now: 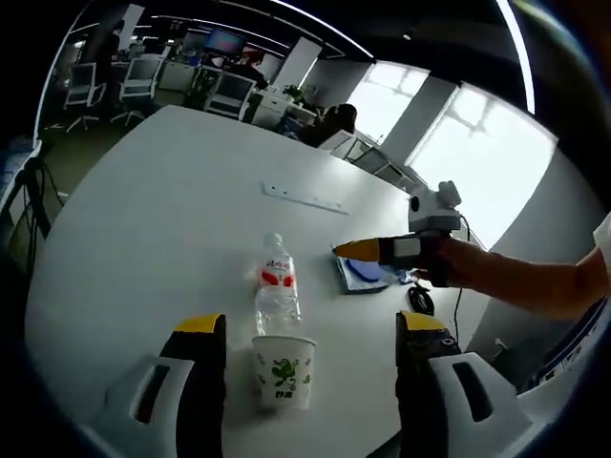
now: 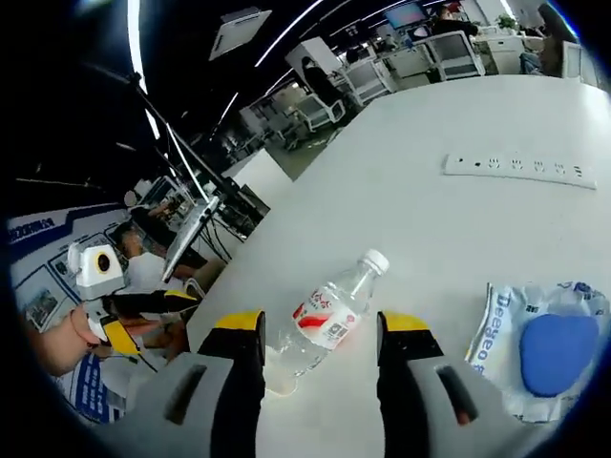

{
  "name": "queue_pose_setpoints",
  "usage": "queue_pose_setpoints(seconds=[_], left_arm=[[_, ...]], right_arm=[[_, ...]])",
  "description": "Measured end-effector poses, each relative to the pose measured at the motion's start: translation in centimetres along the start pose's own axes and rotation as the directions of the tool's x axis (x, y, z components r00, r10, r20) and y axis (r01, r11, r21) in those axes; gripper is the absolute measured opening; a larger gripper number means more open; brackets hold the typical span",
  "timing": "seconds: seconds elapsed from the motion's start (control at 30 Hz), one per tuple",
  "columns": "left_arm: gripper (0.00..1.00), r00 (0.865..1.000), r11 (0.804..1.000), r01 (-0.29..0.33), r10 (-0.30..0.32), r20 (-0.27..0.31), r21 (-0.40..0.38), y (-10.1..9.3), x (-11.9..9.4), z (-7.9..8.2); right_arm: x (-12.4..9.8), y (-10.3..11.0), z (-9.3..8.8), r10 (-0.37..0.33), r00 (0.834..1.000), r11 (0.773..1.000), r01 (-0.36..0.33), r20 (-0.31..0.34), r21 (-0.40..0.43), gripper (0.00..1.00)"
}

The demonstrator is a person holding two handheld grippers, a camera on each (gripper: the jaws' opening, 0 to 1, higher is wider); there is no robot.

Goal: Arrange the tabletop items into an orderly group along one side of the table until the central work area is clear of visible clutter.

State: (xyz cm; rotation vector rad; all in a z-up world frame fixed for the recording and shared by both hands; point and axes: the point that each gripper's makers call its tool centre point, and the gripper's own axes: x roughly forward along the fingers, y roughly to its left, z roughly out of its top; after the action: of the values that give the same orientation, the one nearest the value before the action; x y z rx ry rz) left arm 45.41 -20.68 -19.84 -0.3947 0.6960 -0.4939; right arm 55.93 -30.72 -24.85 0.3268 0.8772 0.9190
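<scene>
i see my left gripper spread wide around a paper cup on the white tabletop, water bottle upright just behind it. my right gripper stands wide, bottle between its jaws; blue-pad packet to the right.

Office chairs and desks (background) stand beyond the table.
</scene>
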Motion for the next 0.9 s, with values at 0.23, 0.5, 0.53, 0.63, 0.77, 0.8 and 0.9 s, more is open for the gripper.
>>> queue_pose_setpoints(seconds=[0.23, 0.5, 0.53, 0.63, 0.77, 0.8, 0.9], left_arm=[[0.74, 0.999, 0.999, 0.033, -0.033, 0.009, -0.015, 0.1, 0.5, 0.2], [0.74, 0.996, 0.996, 0.080, -0.079, 0.029, -0.030, -0.2, 0.8, 0.4], [0.74, 0.996, 0.996, 0.084, -0.083, 0.031, -0.032, -0.2, 0.8, 0.3], [0.73, 0.995, 0.995, 0.088, -0.086, 0.040, -0.038, 0.0, 0.8, 0.4], [0.73, 0.994, 0.994, 0.096, -0.093, 0.061, -0.053, 0.0, 0.7, 0.6], [0.73, 0.993, 0.993, 0.099, -0.096, 0.064, -0.056, 0.0, 0.7, 0.6], [0.73, 0.993, 0.993, 0.103, -0.098, 0.071, -0.059, 0.3, 0.7, 0.6]], right_arm=[[1.6, -1.3, 0.7, 0.030, 0.999, 0.981, -0.032, 0.014, 0.189, 0.41], [3.4, -2.7, 1.3, 0.063, 0.998, 0.931, -0.061, 0.007, 0.361, 0.38], [3.6, -2.7, 1.4, 0.066, 0.998, 0.918, -0.065, 0.011, 0.391, 0.38], [4.1, -2.7, 1.9, 0.080, 0.996, 0.864, -0.082, 0.025, 0.496, 0.37], [5.0, -3.2, 1.7, 0.081, 0.997, 0.851, -0.067, -0.005, 0.521, 0.37], [5.1, -3.4, 1.6, 0.077, 0.997, 0.848, -0.057, -0.016, 0.527, 0.37], [5.5, -3.1, 1.0, 0.093, 0.995, 0.841, -0.055, -0.044, 0.539, 0.36]])
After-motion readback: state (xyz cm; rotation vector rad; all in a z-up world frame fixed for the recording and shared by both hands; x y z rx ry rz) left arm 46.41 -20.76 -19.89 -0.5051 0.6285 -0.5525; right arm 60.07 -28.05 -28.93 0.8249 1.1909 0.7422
